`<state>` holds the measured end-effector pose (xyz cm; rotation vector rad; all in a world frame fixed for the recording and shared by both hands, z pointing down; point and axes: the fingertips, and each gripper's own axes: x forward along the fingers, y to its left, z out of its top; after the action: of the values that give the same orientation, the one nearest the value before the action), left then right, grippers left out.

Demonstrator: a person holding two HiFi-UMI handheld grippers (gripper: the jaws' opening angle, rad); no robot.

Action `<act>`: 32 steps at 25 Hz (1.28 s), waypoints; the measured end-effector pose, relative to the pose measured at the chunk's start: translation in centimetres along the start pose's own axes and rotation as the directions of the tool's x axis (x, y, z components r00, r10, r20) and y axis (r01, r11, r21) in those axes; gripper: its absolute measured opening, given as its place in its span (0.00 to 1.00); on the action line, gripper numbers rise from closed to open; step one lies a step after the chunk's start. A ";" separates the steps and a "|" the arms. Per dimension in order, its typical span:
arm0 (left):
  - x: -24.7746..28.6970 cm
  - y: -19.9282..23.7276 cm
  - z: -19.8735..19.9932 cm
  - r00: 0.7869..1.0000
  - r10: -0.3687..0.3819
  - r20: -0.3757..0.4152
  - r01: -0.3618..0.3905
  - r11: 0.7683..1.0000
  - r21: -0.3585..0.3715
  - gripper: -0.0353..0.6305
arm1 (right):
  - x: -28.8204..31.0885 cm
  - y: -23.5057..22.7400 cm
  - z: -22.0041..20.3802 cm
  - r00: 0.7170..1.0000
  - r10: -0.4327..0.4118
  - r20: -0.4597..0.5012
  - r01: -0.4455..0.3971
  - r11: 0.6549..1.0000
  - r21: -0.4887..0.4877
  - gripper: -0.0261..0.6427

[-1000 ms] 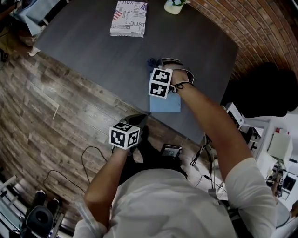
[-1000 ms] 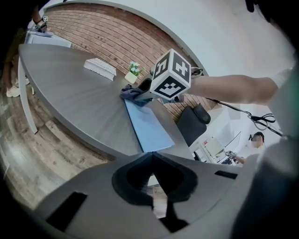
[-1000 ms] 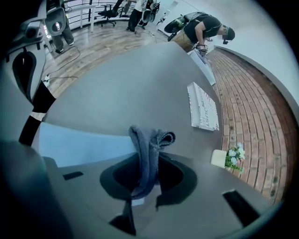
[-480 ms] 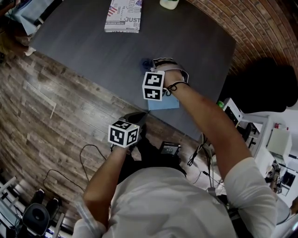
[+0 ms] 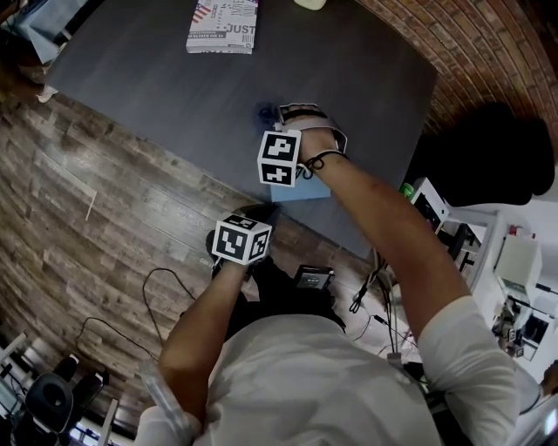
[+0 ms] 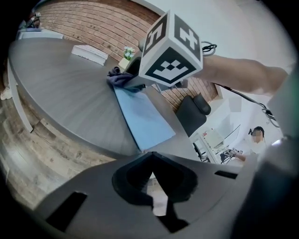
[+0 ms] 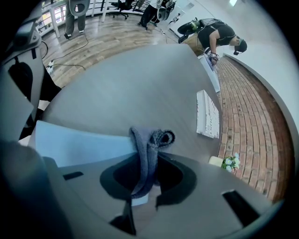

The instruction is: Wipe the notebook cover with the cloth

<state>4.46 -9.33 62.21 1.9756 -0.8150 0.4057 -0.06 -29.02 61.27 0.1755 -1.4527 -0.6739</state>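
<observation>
Nearest to the person, at the lower centre of the head view, the left gripper [image 6: 152,158] hangs over the wooden floor [image 5: 78,200], just outside the near edge of the dark table [image 5: 174,78]. Its jaws are pressed together and there is nothing between them. A little farther, in the middle of the head view, the light blue notebook [image 5: 311,190] lies flat on the table with its near end close to that edge. Above its far end is the right gripper [image 7: 145,161], whose jaws are clenched on the grey-blue cloth [image 7: 148,144]. The cloth comes out of them as a folded bunch at the far end of the cover. It seems to touch the cover there, but the contact itself cannot be told for sure. Farther still, at the top of the head view, a printed book [image 5: 224,26] lies well apart from the notebook, and in the right gripper view a small plant pot [image 7: 229,162] stands beyond it, near the brick wall. The wiping seems to be only at its start, because almost all of the cover is bare. To do this step well, the right gripper should probably go lower, so that more of the cloth lies on the cover and not only the bunch, and then pull it along the length with light pressure. Since the notebook is thin and near the table edge, a strong pull could slide it off, so the free left gripper could press down its near corner.
</observation>
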 end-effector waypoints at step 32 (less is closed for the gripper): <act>0.8 0.7 0.9 0.999 0.005 -0.045 -0.004 0.999 0.032 0.06 | -3.5 6.1 0.3 0.996 0.091 0.017 -0.089 0.993 -0.071 0.17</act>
<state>4.57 -10.65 62.67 1.9875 -0.7893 0.4669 1.63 -22.24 61.39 0.0488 -1.4453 -0.6534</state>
